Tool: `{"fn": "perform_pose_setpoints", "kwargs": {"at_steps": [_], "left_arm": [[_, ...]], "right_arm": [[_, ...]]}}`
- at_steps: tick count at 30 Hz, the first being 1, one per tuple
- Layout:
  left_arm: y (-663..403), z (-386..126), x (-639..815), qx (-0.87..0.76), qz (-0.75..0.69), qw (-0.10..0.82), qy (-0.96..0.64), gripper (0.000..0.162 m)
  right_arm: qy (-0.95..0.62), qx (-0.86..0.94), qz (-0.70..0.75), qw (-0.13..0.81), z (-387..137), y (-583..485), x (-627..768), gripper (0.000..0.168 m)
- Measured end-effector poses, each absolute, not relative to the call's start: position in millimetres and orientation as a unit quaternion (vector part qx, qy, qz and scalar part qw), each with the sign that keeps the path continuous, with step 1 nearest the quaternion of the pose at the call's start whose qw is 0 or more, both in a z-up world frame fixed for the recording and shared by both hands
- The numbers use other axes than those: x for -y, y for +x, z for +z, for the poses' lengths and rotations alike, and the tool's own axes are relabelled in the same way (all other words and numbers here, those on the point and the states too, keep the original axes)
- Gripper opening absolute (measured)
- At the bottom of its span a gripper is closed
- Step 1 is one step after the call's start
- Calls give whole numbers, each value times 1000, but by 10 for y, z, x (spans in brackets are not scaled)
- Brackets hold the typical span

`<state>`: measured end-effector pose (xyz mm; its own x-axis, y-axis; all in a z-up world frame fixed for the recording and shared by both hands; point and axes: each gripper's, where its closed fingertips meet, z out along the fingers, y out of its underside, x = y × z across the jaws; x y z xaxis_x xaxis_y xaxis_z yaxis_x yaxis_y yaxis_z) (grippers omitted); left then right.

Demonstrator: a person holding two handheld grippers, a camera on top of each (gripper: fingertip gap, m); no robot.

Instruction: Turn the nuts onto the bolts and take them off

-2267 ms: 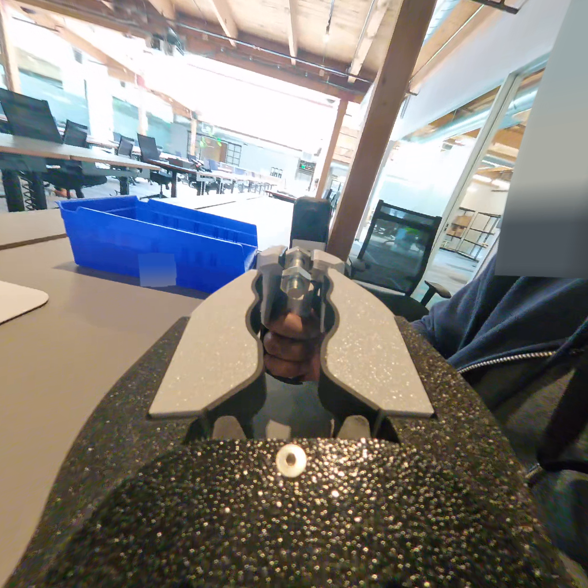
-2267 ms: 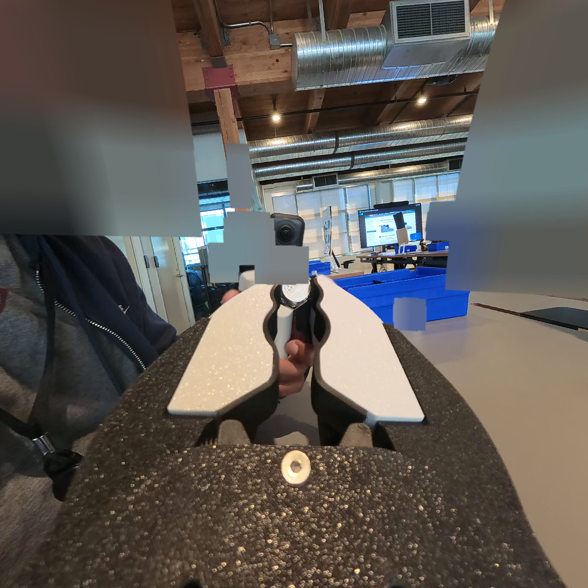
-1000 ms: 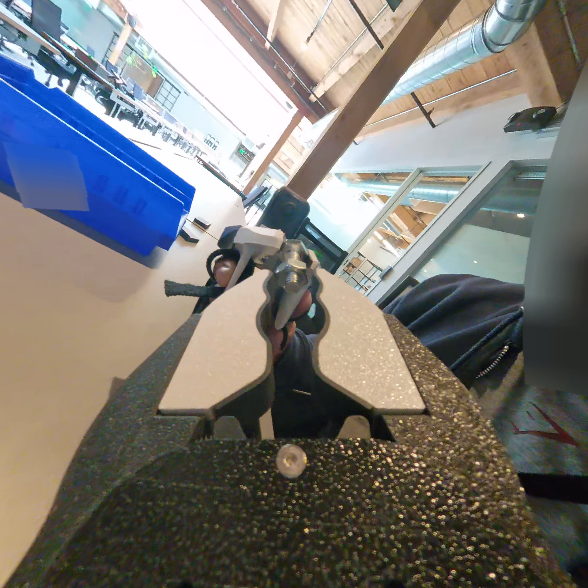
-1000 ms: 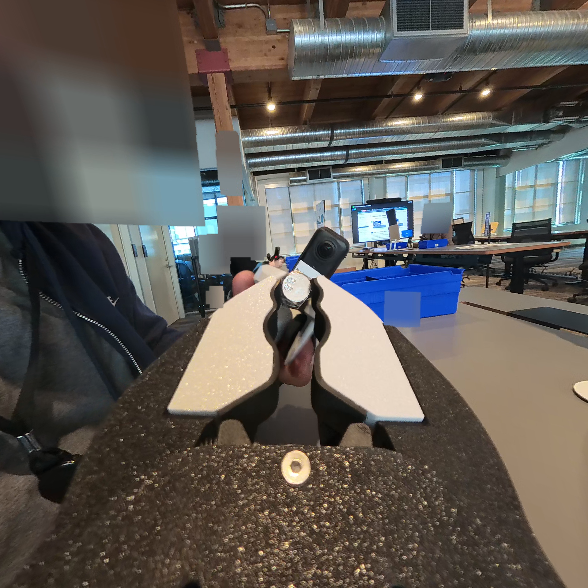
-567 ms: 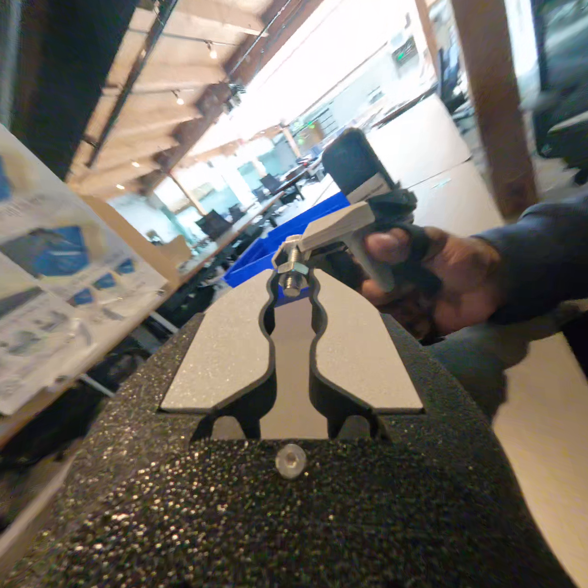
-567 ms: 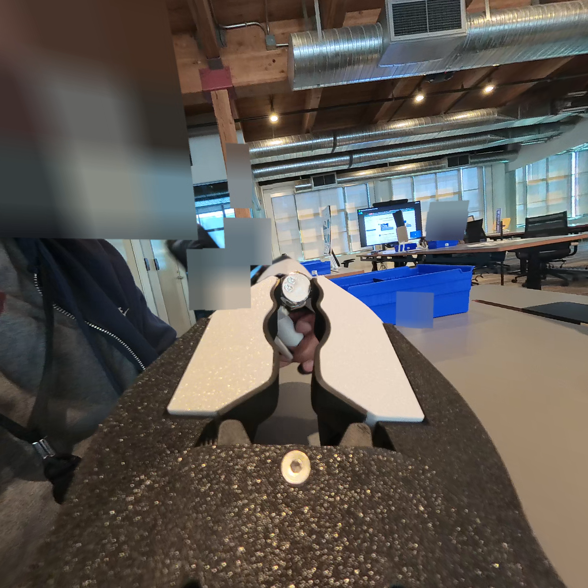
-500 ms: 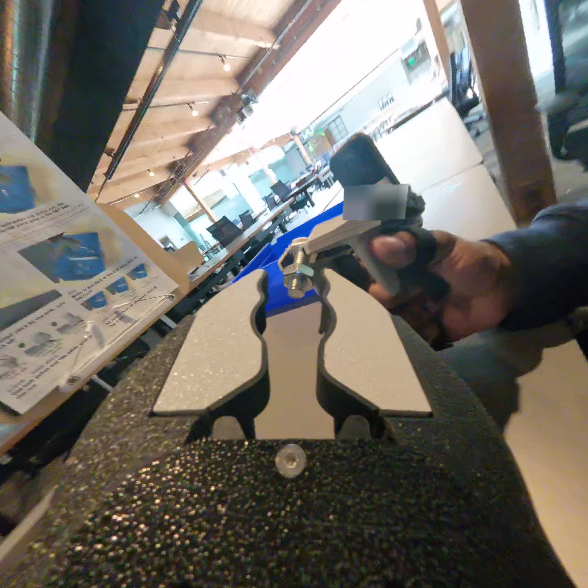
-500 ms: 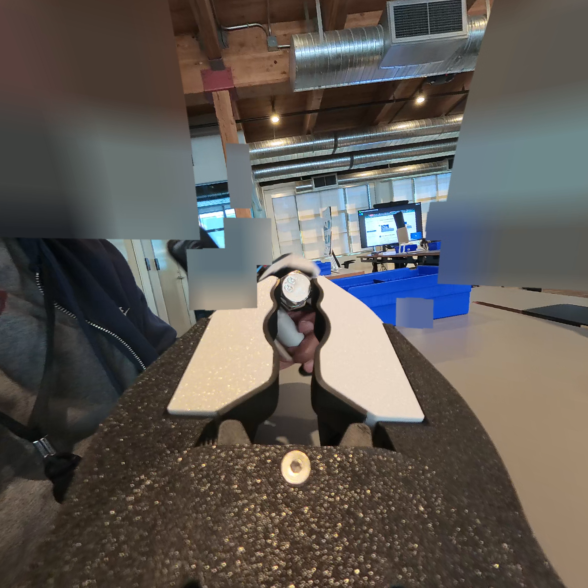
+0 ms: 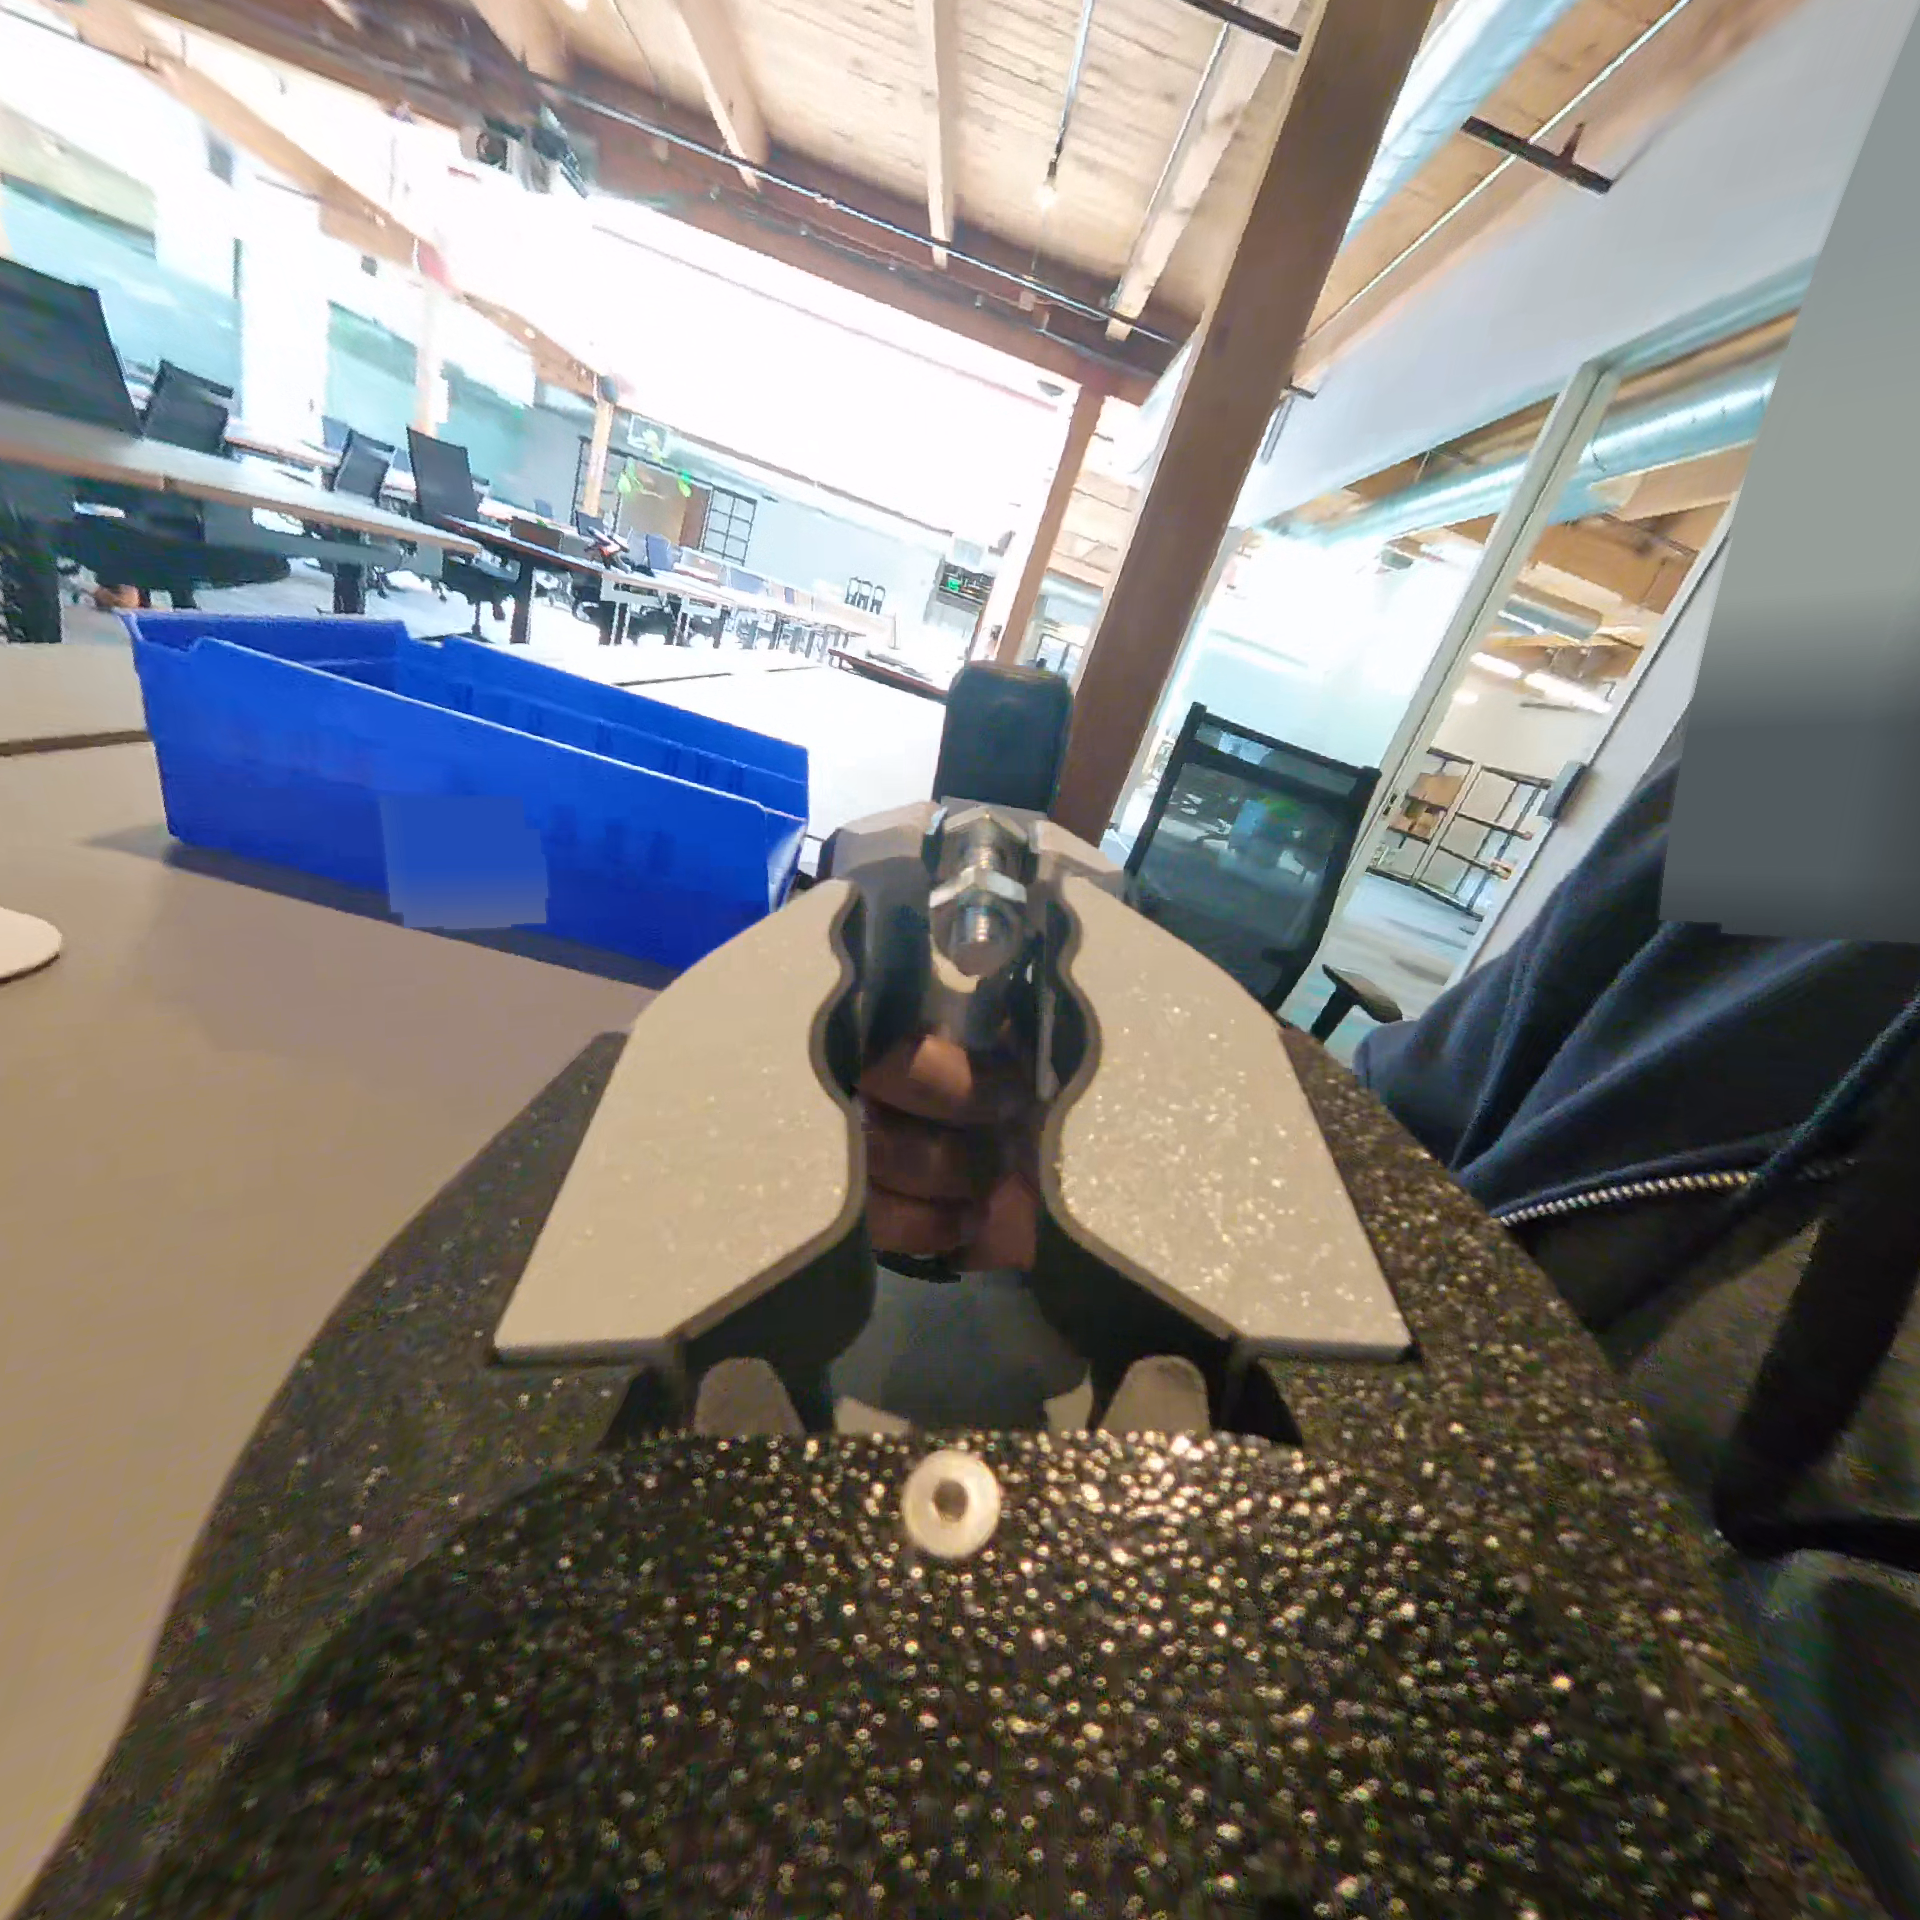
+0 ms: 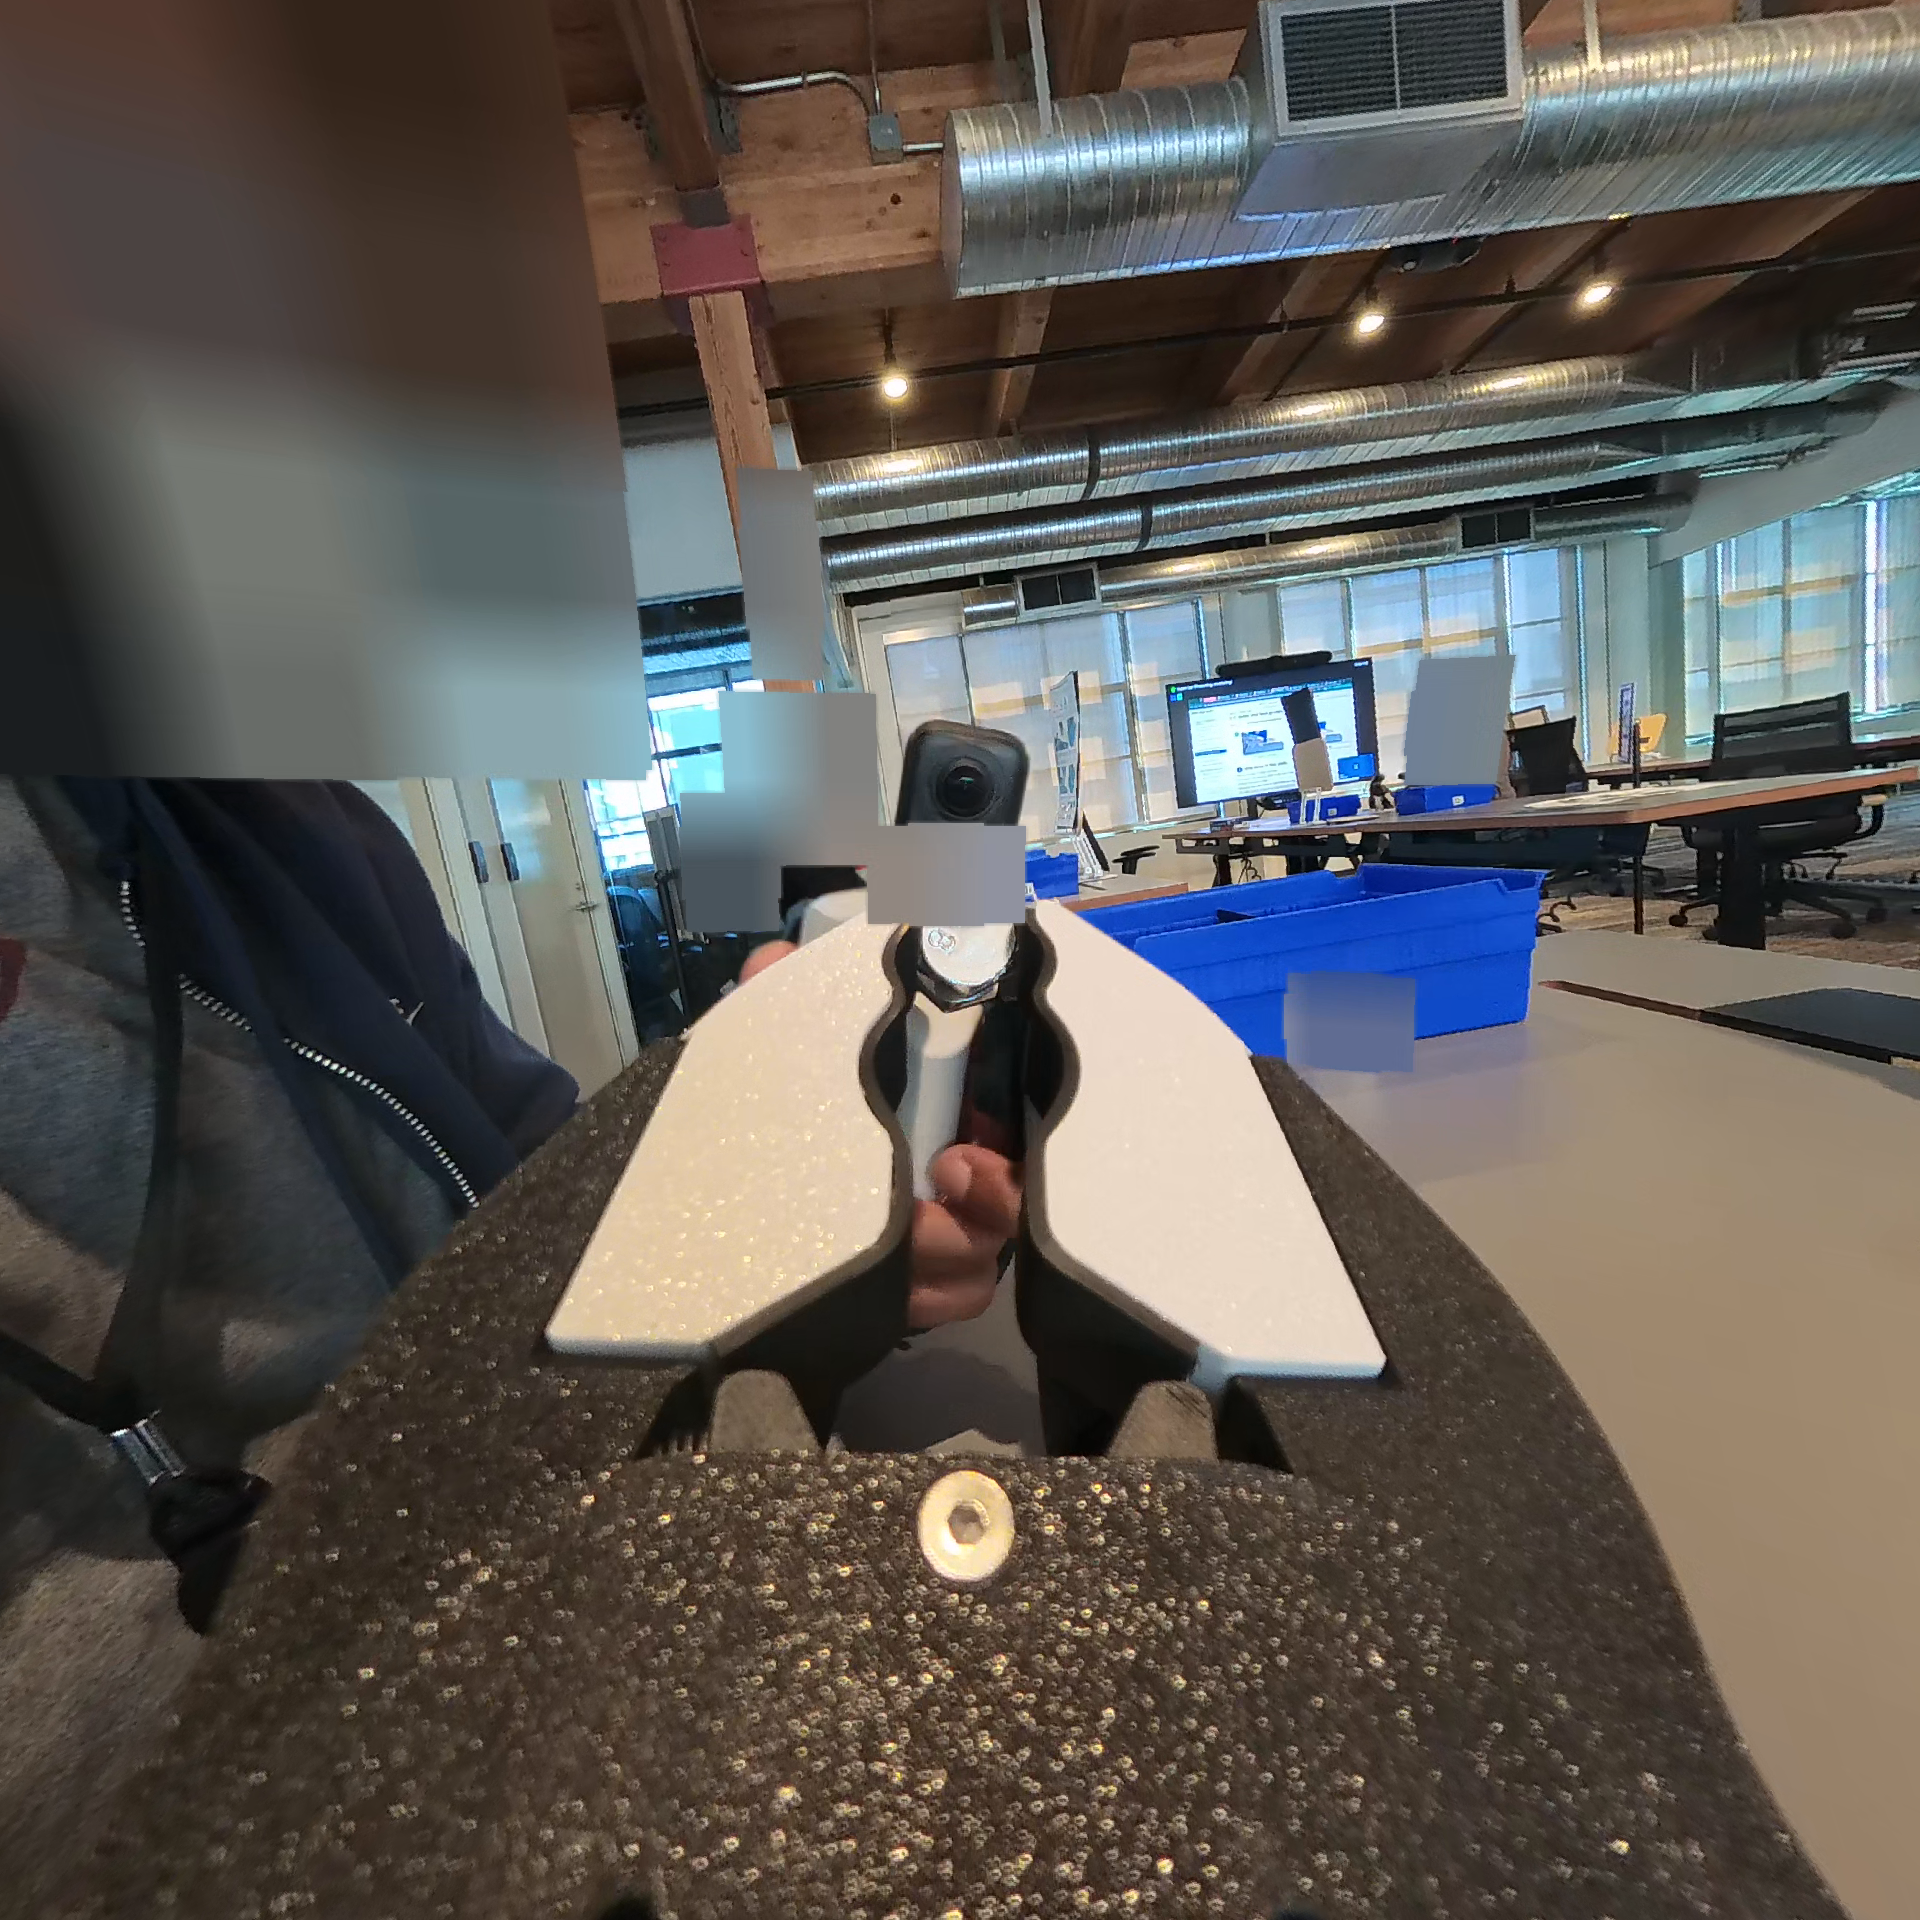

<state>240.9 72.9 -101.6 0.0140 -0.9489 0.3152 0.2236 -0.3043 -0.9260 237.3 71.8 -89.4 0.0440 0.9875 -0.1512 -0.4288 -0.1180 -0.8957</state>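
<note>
Step in hand: threading, apparently; whether the nut is going on or coming off cannot be told.
Left gripper [image 9: 977, 914]: narrow, fingertips flanking the hex nut [image 9: 975, 889]; contact likely, not certain.
Right gripper [image 10: 961, 961]: narrow, clamped on the bolt head [image 10: 961, 951].
Bolt [image 9: 971, 930]: held in the air between the two facing grippers, threaded end toward the left one, nut partway along the thread.
Next move: probably a roll of the left wrist about the bolt's axis, right gripper steady, both kept in line.
Beyond: blue bin [image 9: 468, 800] on the table.

Bright, blown-out windows, wide-angle edge bending, soft background blur.
</note>
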Motion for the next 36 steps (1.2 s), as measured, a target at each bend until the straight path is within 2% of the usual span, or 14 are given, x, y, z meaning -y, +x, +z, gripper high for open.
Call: {"fn": "perform_pose_setpoints", "kwargs": {"at_steps": [2,5,10,13,16,18,25,29,31,32,36], "left_arm": [[2431,-1037,-684,-359,-610,475,-524,19],[2435,-1052,-691,-395,-545,528,-518,17],[2434,-1039,-717,-501,-239,711,-431,17],[2427,-1025,-733,-515,-122,752,-392,18],[2423,-941,-673,-477,-244,735,-415,30],[2360,-883,-721,-435,-334,707,-446,32],[2357,-955,-717,-365,-573,529,-508,35],[2414,-996,-696,-347,-611,487,-519,36],[2433,-1011,-687,-350,-609,485,-521,28],[2438,-1023,-689,-355,-599,491,-523,18],[2437,-1019,-702,-402,-497,579,-505,18]], "right_arm": [[-432,326,609,580,-898,2368,-715,17],[-432,324,611,578,-900,2370,-716,17],[-424,322,620,576,-881,2384,-700,17],[-426,321,617,579,-881,2386,-705,17],[-427,317,618,579,-882,2400,-720,17],[-427,314,618,580,-881,2408,-727,17],[-428,315,618,579,-883,2401,-729,17],[-429,317,617,578,-887,2393,-726,17],[-430,318,618,577,-891,2387,-725,17],[-430,318,618,577,-892,2386,-725,17],[-429,316,620,575,-890,2390,-726,17]]}}
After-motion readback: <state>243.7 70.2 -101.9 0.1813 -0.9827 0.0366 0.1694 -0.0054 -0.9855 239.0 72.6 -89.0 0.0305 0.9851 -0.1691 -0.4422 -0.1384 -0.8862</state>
